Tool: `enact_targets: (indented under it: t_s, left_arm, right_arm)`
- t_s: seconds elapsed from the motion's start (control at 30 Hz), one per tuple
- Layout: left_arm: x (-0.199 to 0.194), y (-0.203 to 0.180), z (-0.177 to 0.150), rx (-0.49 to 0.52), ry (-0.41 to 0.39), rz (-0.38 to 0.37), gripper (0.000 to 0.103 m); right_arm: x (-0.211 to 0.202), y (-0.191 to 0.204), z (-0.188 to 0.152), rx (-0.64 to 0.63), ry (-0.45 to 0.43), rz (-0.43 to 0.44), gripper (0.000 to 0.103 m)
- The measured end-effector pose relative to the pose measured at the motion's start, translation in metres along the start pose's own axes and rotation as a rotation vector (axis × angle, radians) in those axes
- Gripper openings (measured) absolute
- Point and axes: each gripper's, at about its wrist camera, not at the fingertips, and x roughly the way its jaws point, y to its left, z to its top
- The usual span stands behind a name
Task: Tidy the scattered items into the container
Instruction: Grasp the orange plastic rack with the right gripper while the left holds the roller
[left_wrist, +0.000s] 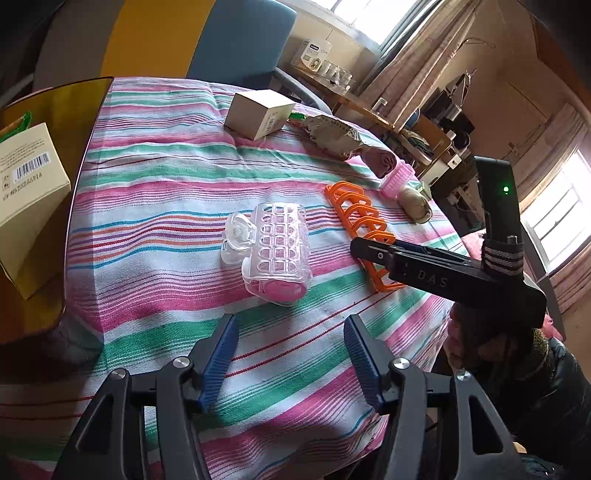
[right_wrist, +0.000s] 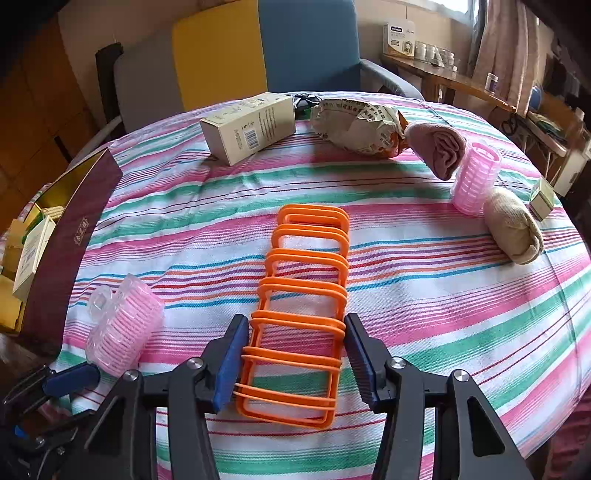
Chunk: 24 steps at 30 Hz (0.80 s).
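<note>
An orange plastic rack (right_wrist: 304, 306) lies on the striped tablecloth; it also shows in the left wrist view (left_wrist: 364, 229). My right gripper (right_wrist: 297, 354) is open, with its fingers on either side of the rack's near end. My left gripper (left_wrist: 291, 354) is open and empty, just short of a pink hair roller in a clear case (left_wrist: 275, 251), which also shows in the right wrist view (right_wrist: 123, 332). The dark box container (right_wrist: 70, 243) stands at the table's left edge and holds a cream carton (left_wrist: 26, 195).
A white carton (right_wrist: 249, 127), a crumpled packet (right_wrist: 360, 125), a rolled mauve cloth (right_wrist: 441, 147), a second pink roller (right_wrist: 474, 177), a beige sock roll (right_wrist: 511, 229) and a small box (right_wrist: 541, 199) lie at the back and right. Chairs stand behind the table.
</note>
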Motion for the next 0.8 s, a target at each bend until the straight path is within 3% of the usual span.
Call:
enact_targets:
  t_s: [0.2,0.47,0.67,0.8]
  left_arm:
    - [-0.001,0.000,0.006,0.018,0.003,0.054,0.062]
    - [0.007,-0.001,0.028,0.028,0.033,0.034,0.071]
    - [0.023,-0.006,0.038,0.049,0.076,0.069,0.071]
    - [0.028,-0.007,0.043,0.046,0.073,0.082,0.069]
  right_arm:
    - [-0.006,-0.008,-0.011,-0.013,-0.025,0.039,0.053]
    - [-0.005,-0.012,-0.011,-0.008,-0.035,0.076,0.053]
    - [-0.005,-0.015,-0.012,0.005,-0.045,0.101,0.055]
    - [-0.005,-0.014,-0.012,0.002,-0.050,0.117,0.061]
